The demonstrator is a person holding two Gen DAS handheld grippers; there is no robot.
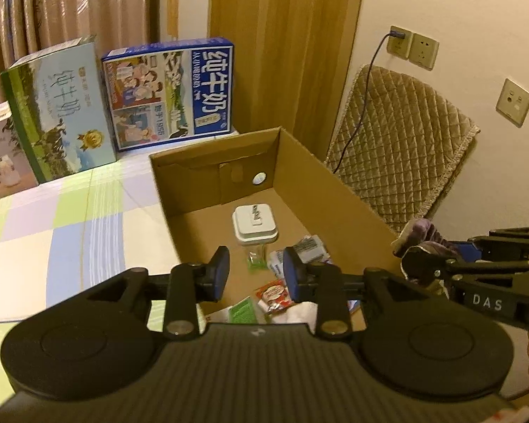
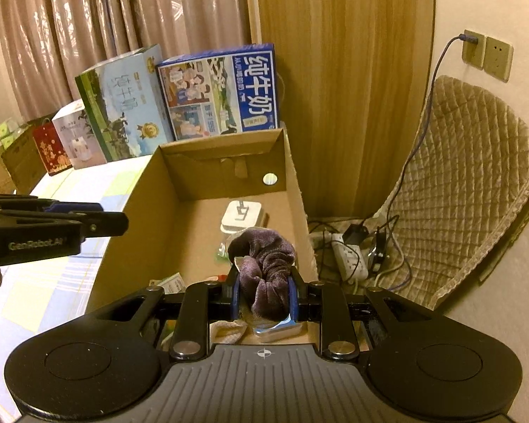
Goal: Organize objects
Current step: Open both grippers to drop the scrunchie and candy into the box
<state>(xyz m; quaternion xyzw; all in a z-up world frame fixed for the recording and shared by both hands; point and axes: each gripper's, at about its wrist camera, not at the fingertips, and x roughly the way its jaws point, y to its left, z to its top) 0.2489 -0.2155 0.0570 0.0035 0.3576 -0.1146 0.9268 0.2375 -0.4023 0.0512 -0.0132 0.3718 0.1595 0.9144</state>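
An open cardboard box [image 1: 338, 190] [image 2: 141, 218] stands on a checked sheet. Inside it are a clear jar with a white lid [image 1: 254, 224] [image 2: 241, 215], a red snack packet [image 1: 273, 290] and other small packets. My left gripper [image 1: 257, 275] hovers over the box's near left part, open, with nothing between its blue pads; it shows at the left edge of the right wrist view [image 2: 116, 222]. My right gripper [image 2: 264, 296] is shut on a purple velvet cloth [image 2: 268, 264] above the box's near right side. From the left wrist it appears with the cloth [image 1: 419, 236] at the right.
Two milk cartons, green [image 1: 56, 105] and blue [image 1: 172, 91], stand behind the box before a curtain, with smaller boxes to their left. A quilted cushion [image 2: 469, 183] leans on the wall at right. A power strip with cables [image 2: 352, 257] lies on the floor beside the box.
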